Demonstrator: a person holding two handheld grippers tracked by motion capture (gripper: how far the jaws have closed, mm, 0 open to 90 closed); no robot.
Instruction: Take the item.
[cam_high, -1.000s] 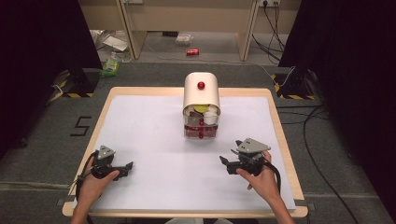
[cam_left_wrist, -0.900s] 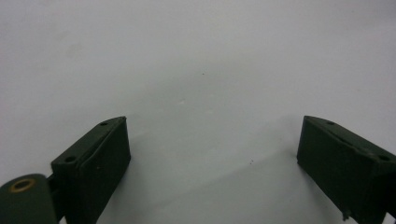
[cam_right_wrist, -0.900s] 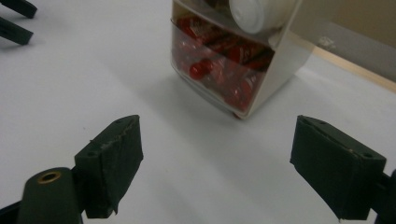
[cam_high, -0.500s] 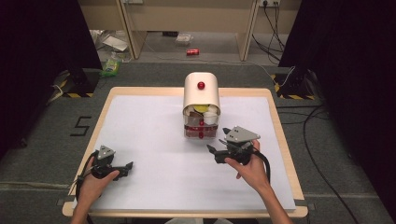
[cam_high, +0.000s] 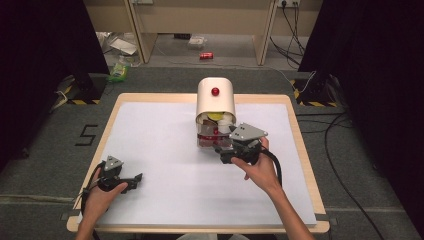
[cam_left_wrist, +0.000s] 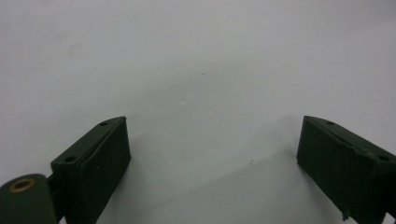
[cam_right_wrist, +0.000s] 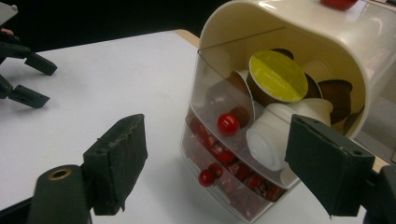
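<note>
red knob on the upper clear drawer of the cream dispenser, table centre-back. right gripper jaws apart, just been closing, nothing between them. centre on the knob, pinch, pull straight out. left gripper open, idle on the mat.

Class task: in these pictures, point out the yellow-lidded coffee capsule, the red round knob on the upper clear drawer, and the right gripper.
Yellow-lidded coffee capsule (cam_right_wrist: 276, 76): right gripper view, centre of its foil lid.
Red round knob on the upper clear drawer (cam_right_wrist: 228, 124): right gripper view, knob's front.
Right gripper (cam_right_wrist: 217, 161): right gripper view, midway between its fingertips.
</note>
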